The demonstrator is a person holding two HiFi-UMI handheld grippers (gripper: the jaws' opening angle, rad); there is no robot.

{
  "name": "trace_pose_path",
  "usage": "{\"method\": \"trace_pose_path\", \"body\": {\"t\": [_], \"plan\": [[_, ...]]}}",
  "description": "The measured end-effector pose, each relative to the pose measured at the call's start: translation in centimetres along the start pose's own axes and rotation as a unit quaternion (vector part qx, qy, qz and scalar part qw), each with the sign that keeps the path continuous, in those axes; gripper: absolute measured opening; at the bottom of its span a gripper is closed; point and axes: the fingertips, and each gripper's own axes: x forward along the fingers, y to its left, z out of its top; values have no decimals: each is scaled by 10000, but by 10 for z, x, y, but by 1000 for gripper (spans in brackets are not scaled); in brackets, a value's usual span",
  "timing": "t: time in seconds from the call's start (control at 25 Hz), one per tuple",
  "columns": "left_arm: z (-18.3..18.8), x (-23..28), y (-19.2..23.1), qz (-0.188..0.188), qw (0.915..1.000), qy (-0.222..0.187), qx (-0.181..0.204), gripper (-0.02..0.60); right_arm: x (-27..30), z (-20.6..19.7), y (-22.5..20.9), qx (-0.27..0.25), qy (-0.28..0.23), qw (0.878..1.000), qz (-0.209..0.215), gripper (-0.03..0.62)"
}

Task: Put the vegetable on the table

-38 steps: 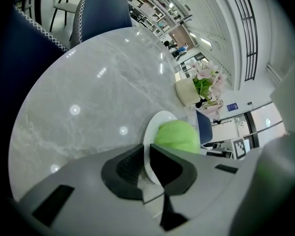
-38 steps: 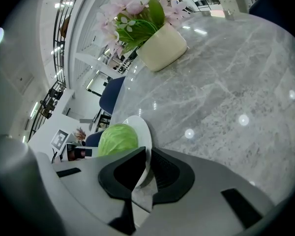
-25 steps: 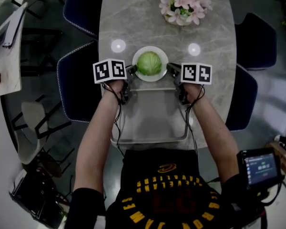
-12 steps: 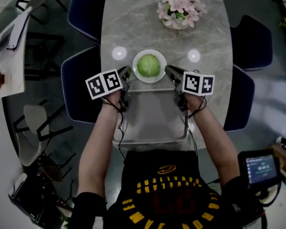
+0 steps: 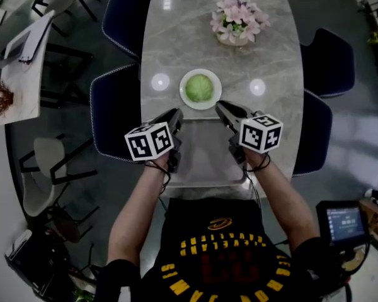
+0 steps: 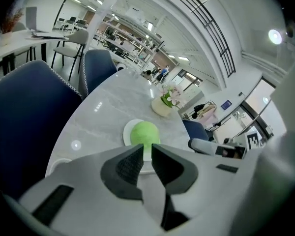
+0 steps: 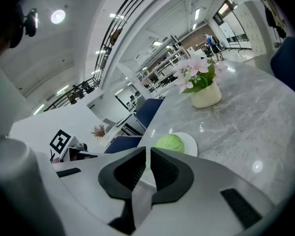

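Note:
A green cabbage [image 5: 200,87] sits on a white plate [image 5: 183,88] on the marble table [image 5: 264,49], beyond a grey tray [image 5: 205,159]. My left gripper [image 5: 176,113] hangs over the tray's far left corner, short of the plate. The right gripper [image 5: 218,106] mirrors it on the other side. In the left gripper view the jaws [image 6: 147,149] stand almost together with only a narrow slit, and the cabbage [image 6: 144,132] shows beyond them. The right gripper's jaws [image 7: 148,151] look the same, with the cabbage [image 7: 170,142] ahead. Neither holds anything.
A pot of pink flowers [image 5: 238,19] stands farther along the table. Dark blue chairs [image 5: 116,112] flank both sides of the table. The tray lies at the table's near edge in front of the person's body.
Both grippers have drawn back from the plate's sides toward the person and risen. The plate with the cabbage stays on the table.

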Motion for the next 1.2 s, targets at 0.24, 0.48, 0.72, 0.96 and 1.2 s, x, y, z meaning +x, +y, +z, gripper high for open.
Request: {"method": "trace_pose_path", "body": {"t": [0.24, 0.48, 0.72, 0.96, 1.2], "plan": [[-26, -42, -34, -231, 9988, -91, 425, 52, -27, -12, 42, -194, -46, 9995, 254, 34], [-49, -65, -70, -641, 9961, -75, 595, 52, -49, -12, 76, -329, -309, 9972, 597, 5], [-60, -85, -104, -899, 9912, -166, 958, 10, -72, -12, 97, -580, -451, 9949, 695, 5], [-75, -106, -132, -1250, 9845, -159, 1219, 2, -96, -16, 121, -785, -707, 9916, 747, 5], [-81, -124, -154, -1517, 9794, -329, 1294, 2, -114, -19, 138, -948, -914, 9890, 676, 5]]}}
